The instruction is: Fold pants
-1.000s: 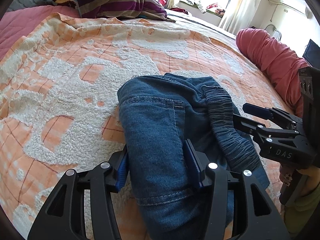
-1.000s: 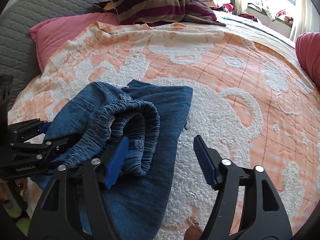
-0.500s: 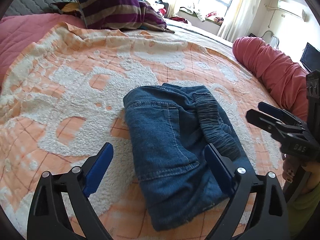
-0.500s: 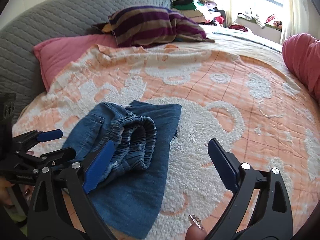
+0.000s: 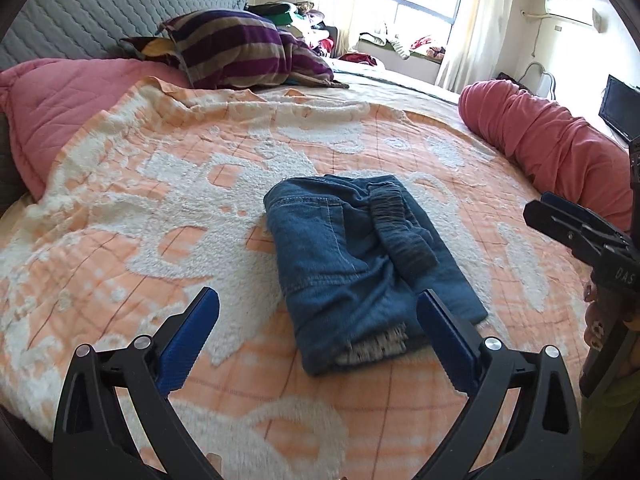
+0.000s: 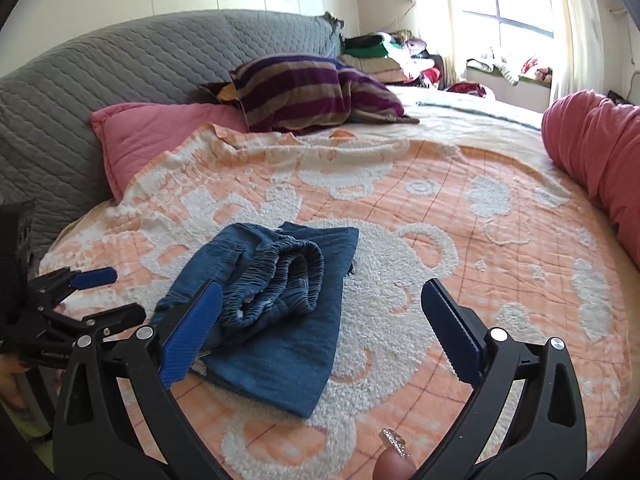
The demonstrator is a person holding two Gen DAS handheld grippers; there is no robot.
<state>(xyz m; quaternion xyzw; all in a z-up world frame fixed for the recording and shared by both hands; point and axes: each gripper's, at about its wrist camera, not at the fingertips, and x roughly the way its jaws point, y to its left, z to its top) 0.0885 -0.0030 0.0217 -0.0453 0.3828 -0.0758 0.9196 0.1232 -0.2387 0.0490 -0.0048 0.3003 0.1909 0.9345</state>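
On the orange blanket (image 5: 120, 248), short of the striped pillow (image 5: 248, 52), the pants (image 5: 360, 256) are laid folded into a compact bundle. Both the left claw (image 5: 316, 336) and right claw (image 6: 320, 324) are held spread, gripping nothing, seemingly because folding is finished.

The bed (image 5: 400, 80) wears an orange-and-white fleecy blanket (image 5: 120, 208), with folded blue jeans (image 5: 344, 256) lying on its middle. A pink quilted pillow (image 5: 52, 108) and striped purple pillow (image 5: 240, 52) sit by the grey headboard (image 5: 80, 8); a rolled pink quilt (image 5: 552, 148) lies along the far edge.
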